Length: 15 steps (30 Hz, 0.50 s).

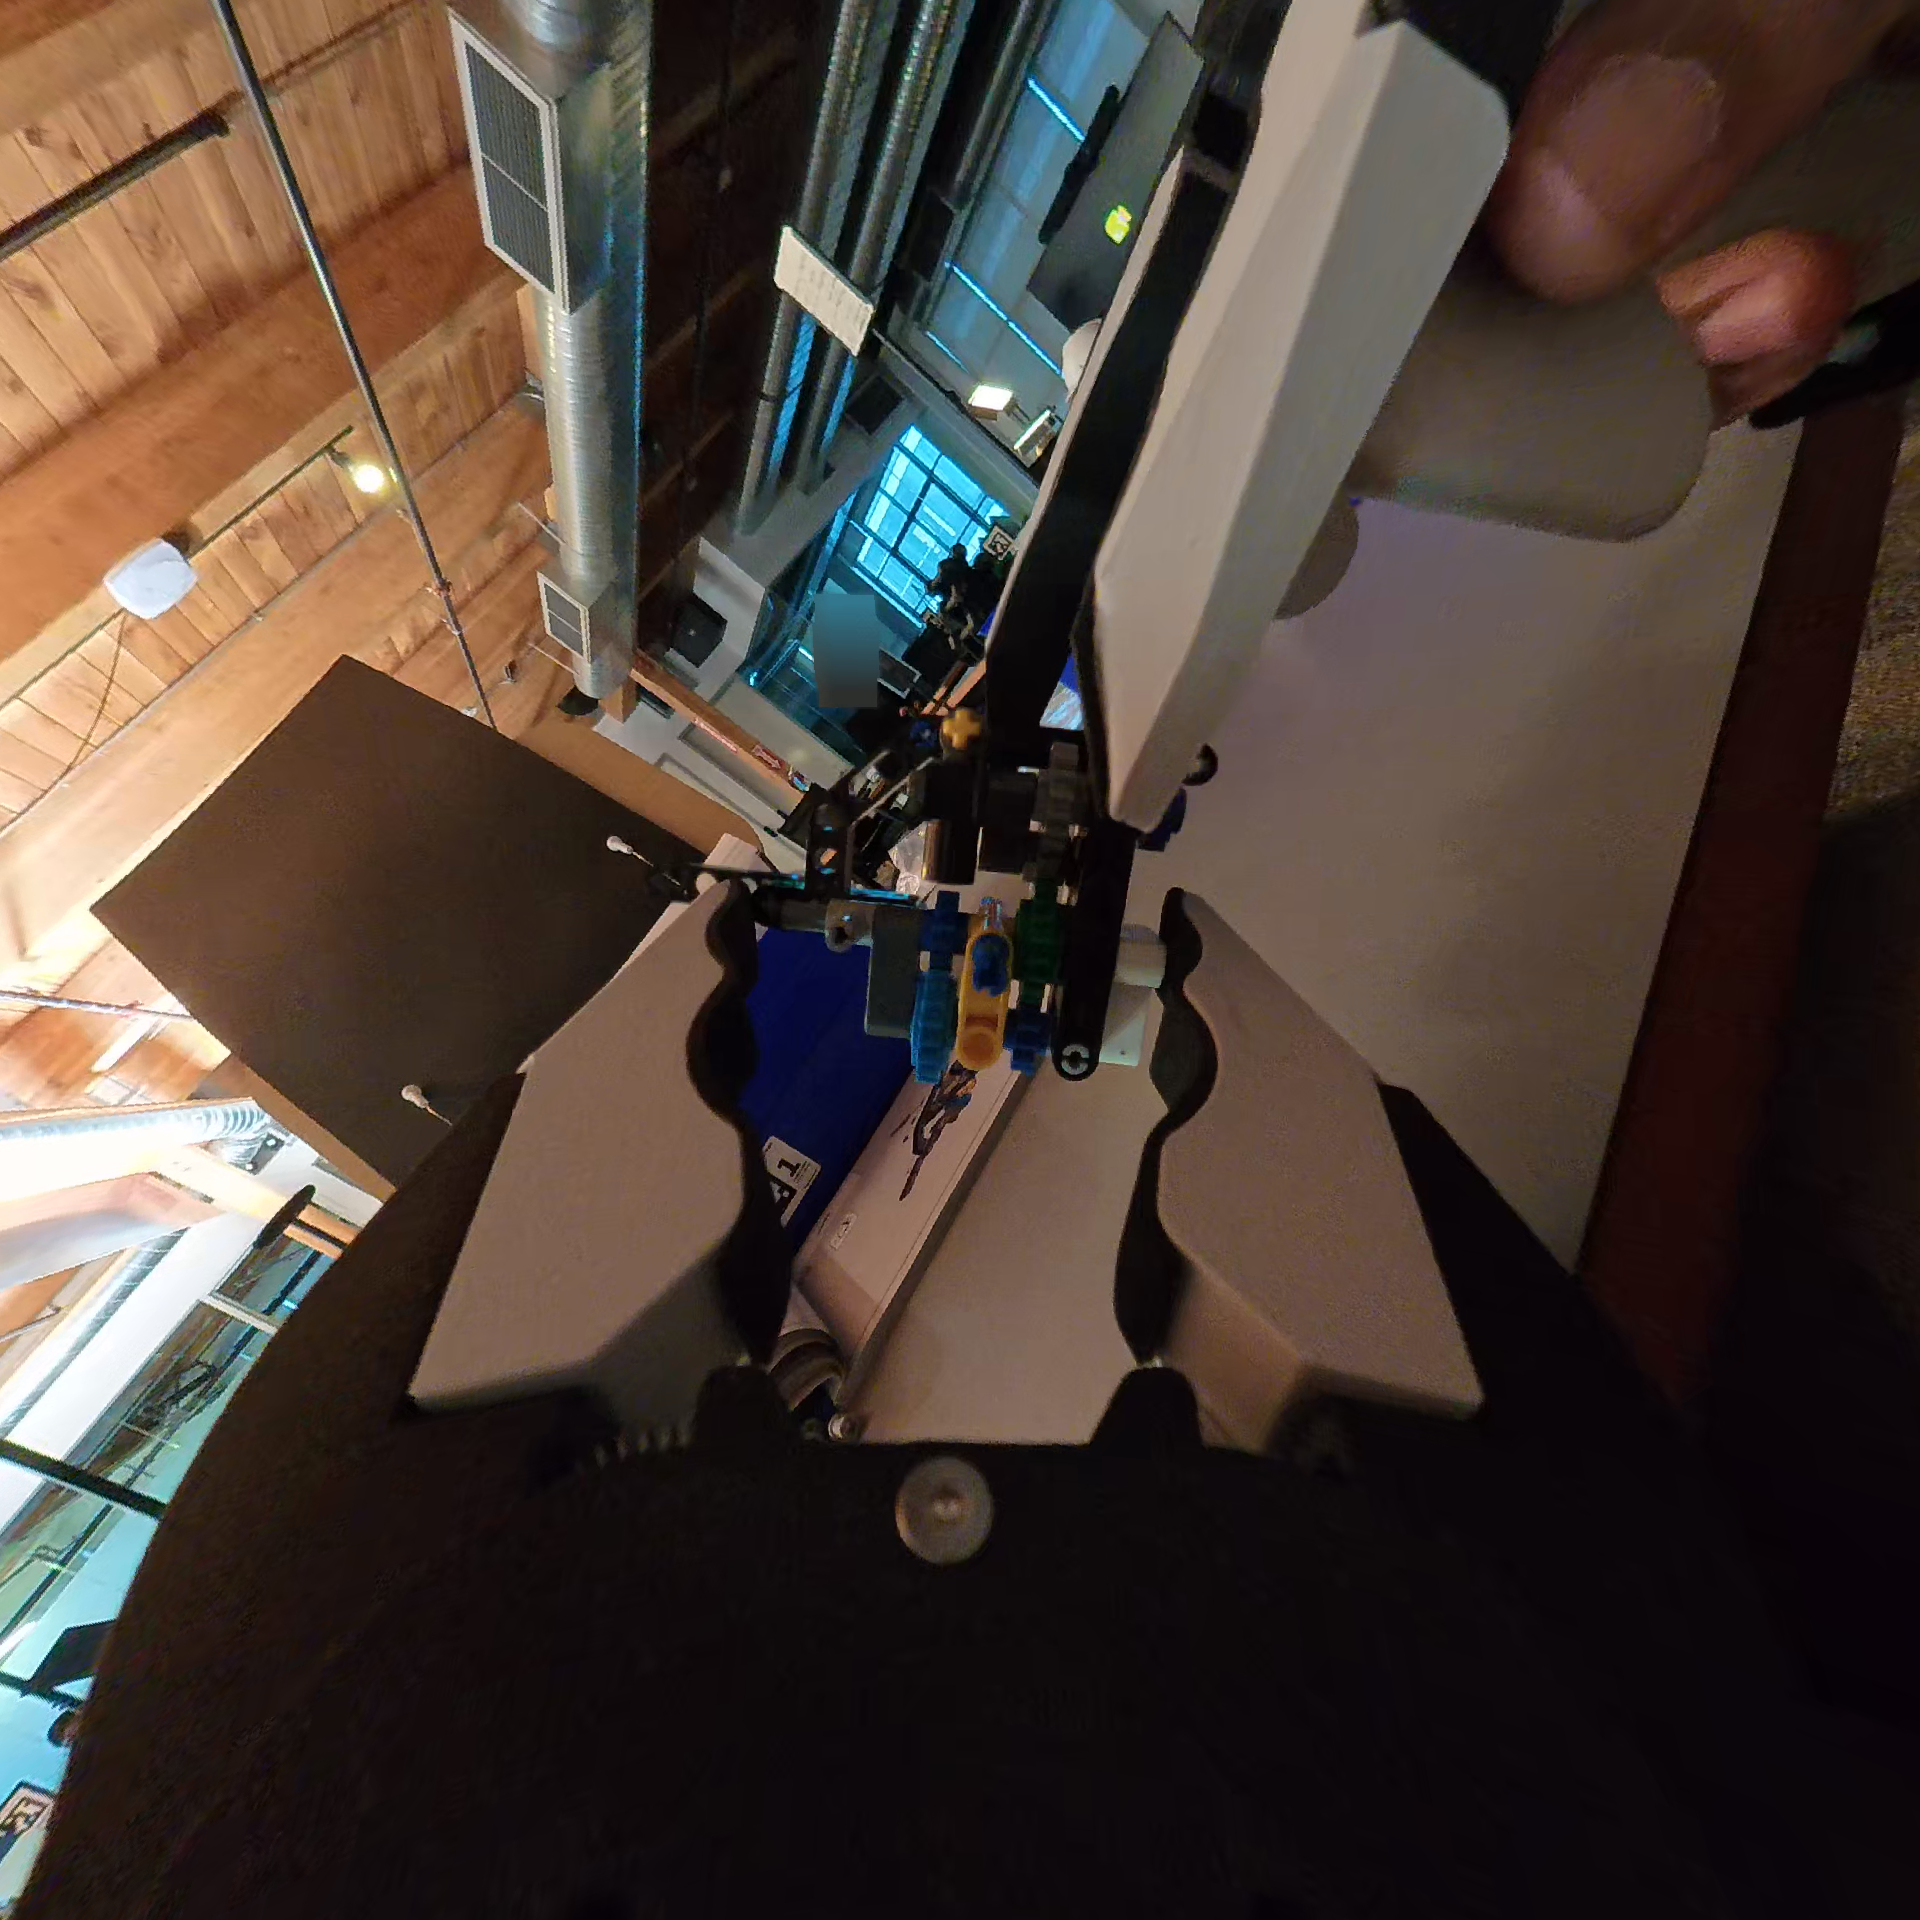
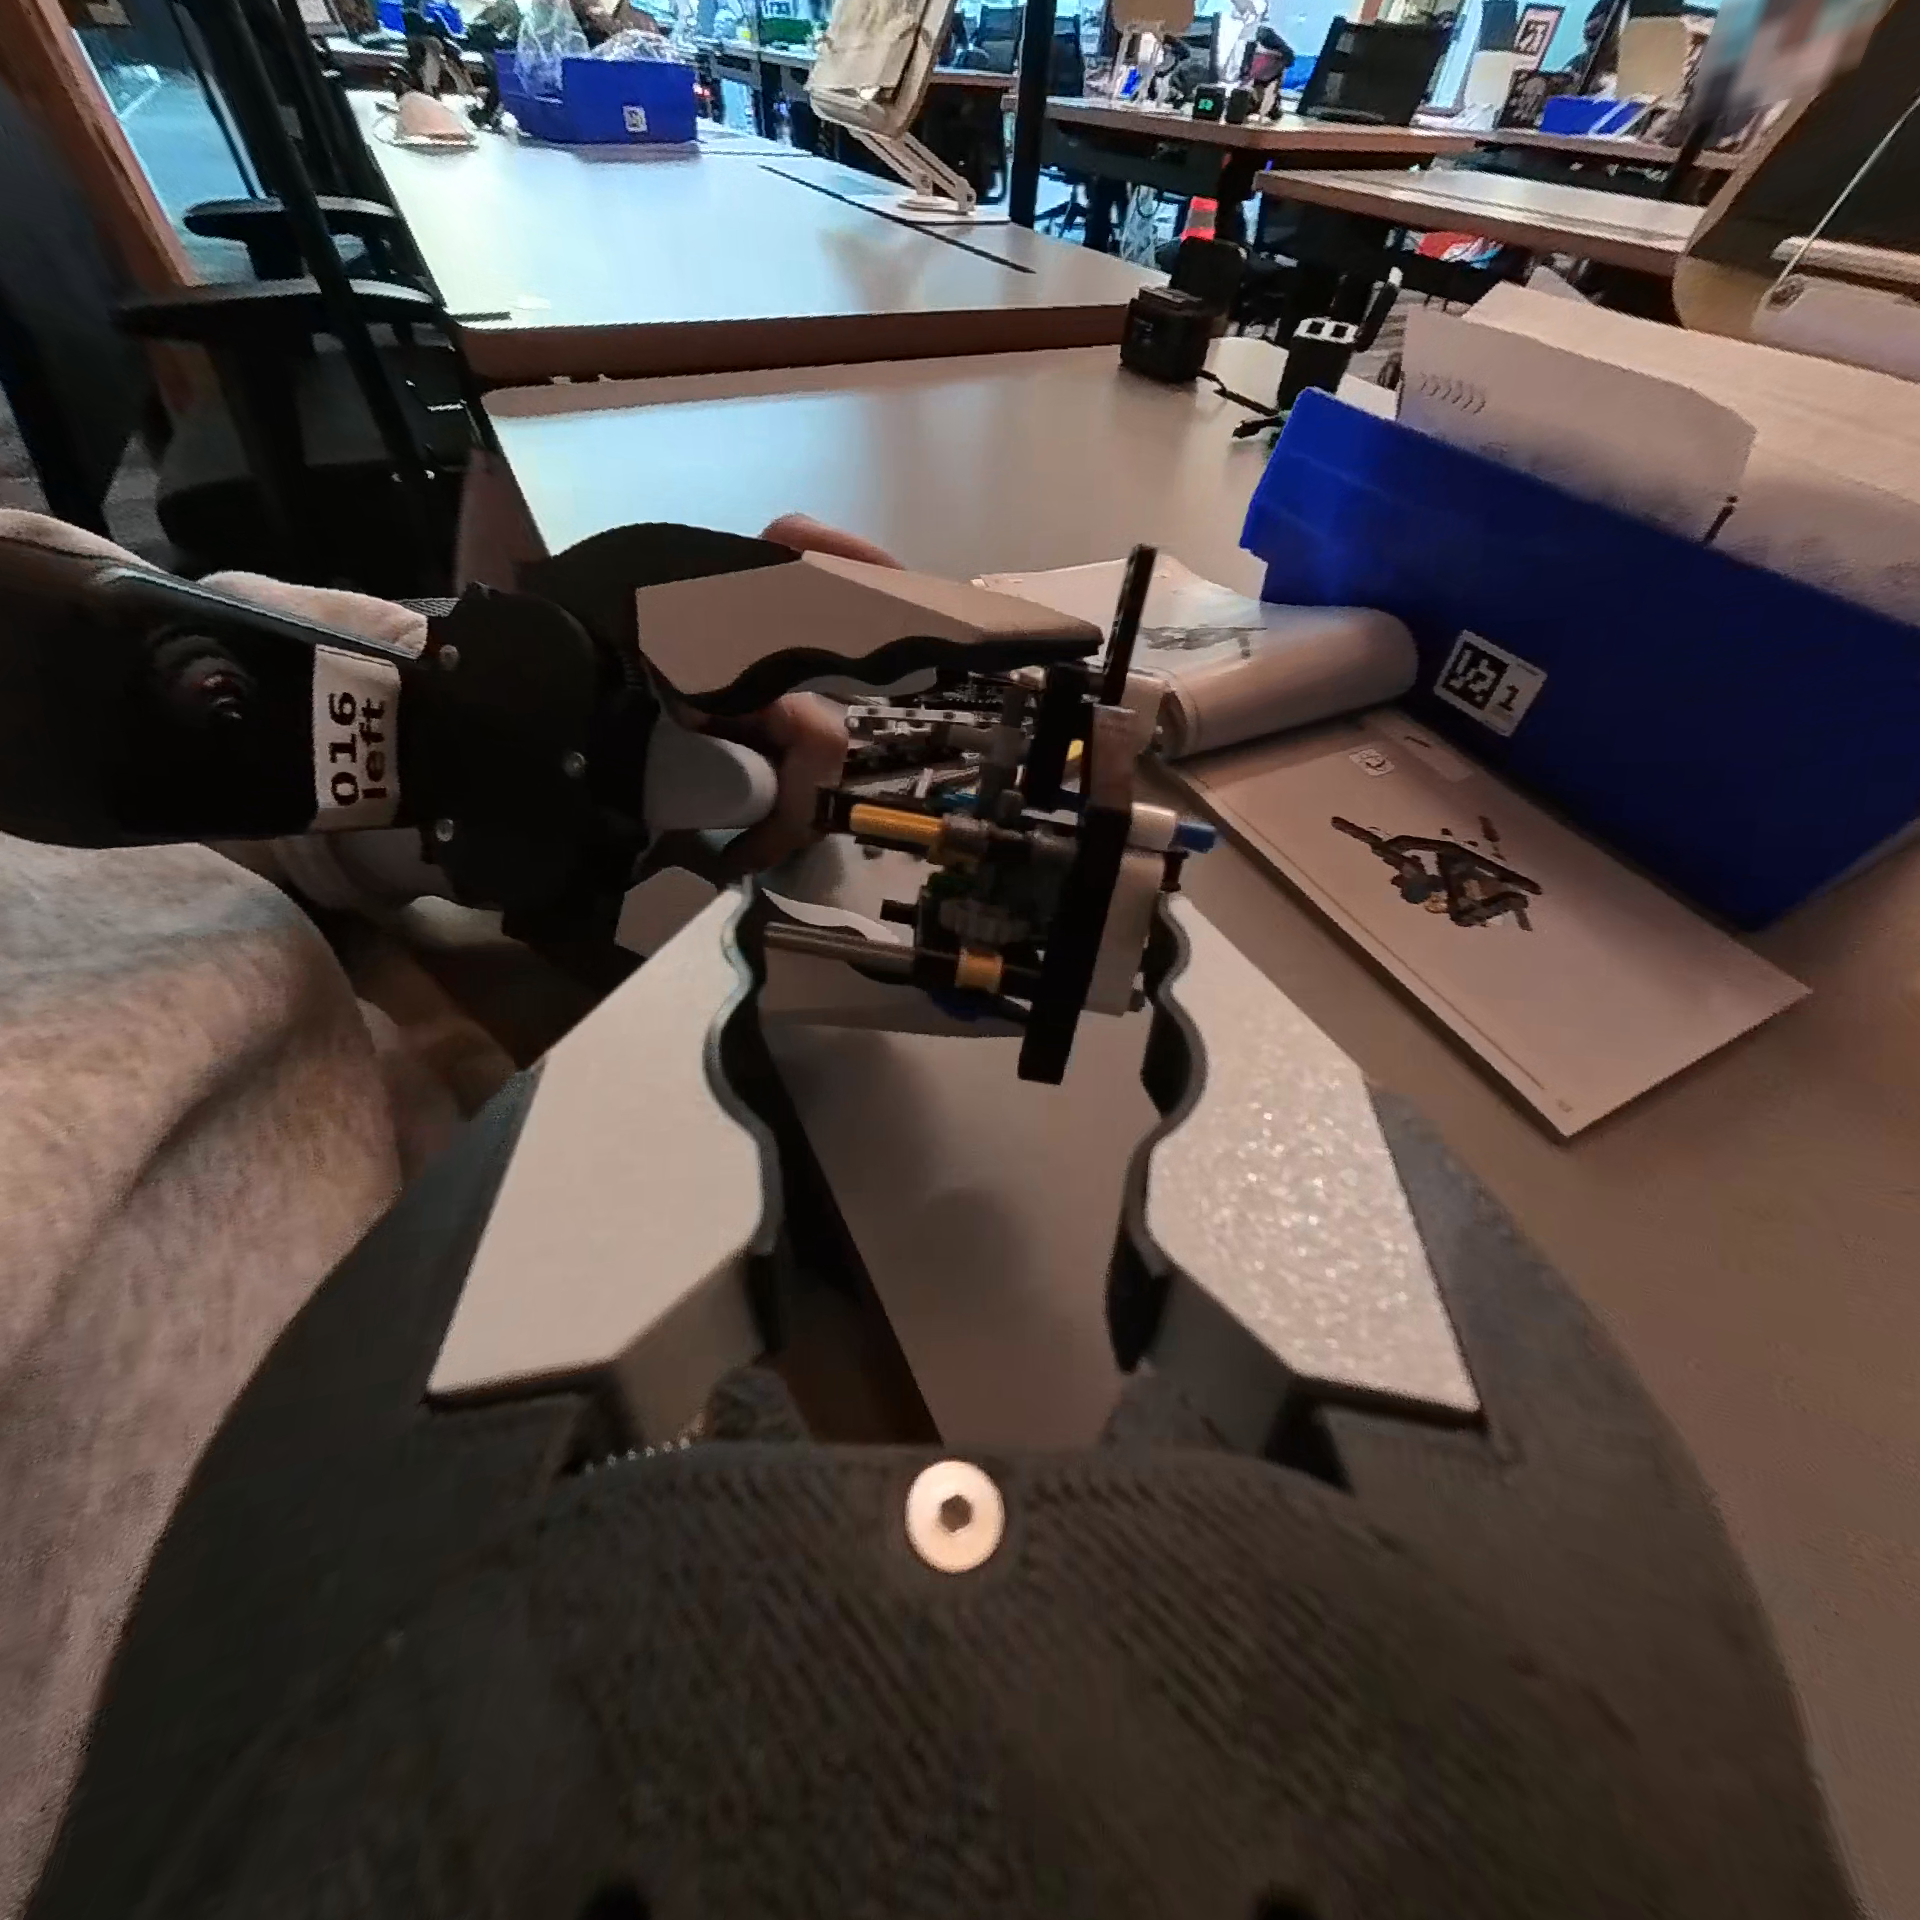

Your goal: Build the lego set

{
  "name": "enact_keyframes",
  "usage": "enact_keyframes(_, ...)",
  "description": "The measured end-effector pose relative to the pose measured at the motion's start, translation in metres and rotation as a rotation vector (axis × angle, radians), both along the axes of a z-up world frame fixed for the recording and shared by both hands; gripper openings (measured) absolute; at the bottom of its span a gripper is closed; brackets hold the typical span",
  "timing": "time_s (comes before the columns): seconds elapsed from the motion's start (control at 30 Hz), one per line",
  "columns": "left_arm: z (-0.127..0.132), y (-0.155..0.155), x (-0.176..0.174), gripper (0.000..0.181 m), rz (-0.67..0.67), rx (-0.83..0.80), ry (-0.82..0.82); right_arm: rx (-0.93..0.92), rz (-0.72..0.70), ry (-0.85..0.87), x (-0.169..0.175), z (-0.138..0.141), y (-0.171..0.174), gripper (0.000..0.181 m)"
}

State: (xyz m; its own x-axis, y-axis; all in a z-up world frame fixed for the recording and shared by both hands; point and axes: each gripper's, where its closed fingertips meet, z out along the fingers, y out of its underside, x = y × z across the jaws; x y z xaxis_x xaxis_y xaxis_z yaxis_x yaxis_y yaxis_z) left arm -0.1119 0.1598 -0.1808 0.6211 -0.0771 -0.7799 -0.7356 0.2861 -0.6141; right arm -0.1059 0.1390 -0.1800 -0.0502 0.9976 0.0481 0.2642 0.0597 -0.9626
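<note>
The partly built lego assembly (image 2: 1018, 852), black beams with grey axles, yellow and blue parts and a white block, is held in the air above the table. My right gripper (image 2: 956, 925) closes on it from the sides, an axle end at one finger and the white block at the other. My left gripper comes in from the left, its upper finger (image 2: 862, 613) over the assembly and its lower one under it. In the left wrist view the assembly (image 1: 987, 987) sits between my left gripper's (image 1: 951, 935) fingertips, and the right gripper's white finger (image 1: 1278, 416) reaches its far end.
A blue bin (image 2: 1662, 727) with a white sheet in it stands at the right on the grey table (image 2: 935, 468). An open instruction booklet (image 2: 1455, 935) lies beside the bin, just beyond the assembly. Small black devices (image 2: 1169, 332) sit further back. A grey sleeve (image 2: 156, 1039) is at the left. Less than 4 cm separates the two grippers' tips.
</note>
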Motion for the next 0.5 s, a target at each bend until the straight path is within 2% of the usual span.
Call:
enact_keyframes(0.13, -0.001, 0.0, 0.001, 0.075, -0.001, -0.001, 0.014, -0.047, -0.004, -0.002, 0.002, 0.0, 0.003, 0.07)
enact_keyframes(0.2, -0.002, 0.0, 0.001, 0.075, 0.004, -0.001, 0.023, -0.037, -0.028, 0.042, 0.008, 0.008, 0.008, 0.017)
enact_keyframes(0.23, -0.001, 0.0, 0.002, 0.075, 0.002, 0.002, 0.013, -0.063, -0.002, 0.056, 0.008, 0.011, 0.004, 0.016)
enact_keyframes(0.27, -0.001, 0.001, 0.001, 0.074, 0.002, -0.007, 0.006, -0.079, 0.014, 0.056, 0.006, 0.011, 0.001, 0.017)
enact_keyframes(0.37, -0.001, 0.002, 0.0, 0.075, 0.009, -0.013, 0.01, -0.058, 0.006, -0.008, 0.005, 0.003, 0.003, 0.061)
enact_keyframes(0.43, -0.003, 0.002, 0.002, 0.076, 0.011, -0.012, 0.032, -0.094, 0.008, -0.015, 0.004, -0.001, 0.003, 0.071)
enact_keyframes(0.5, -0.004, 0.003, 0.003, 0.075, 0.013, -0.013, 0.044, -0.104, 0.02, -0.019, 0.002, -0.003, 0.0, 0.072)
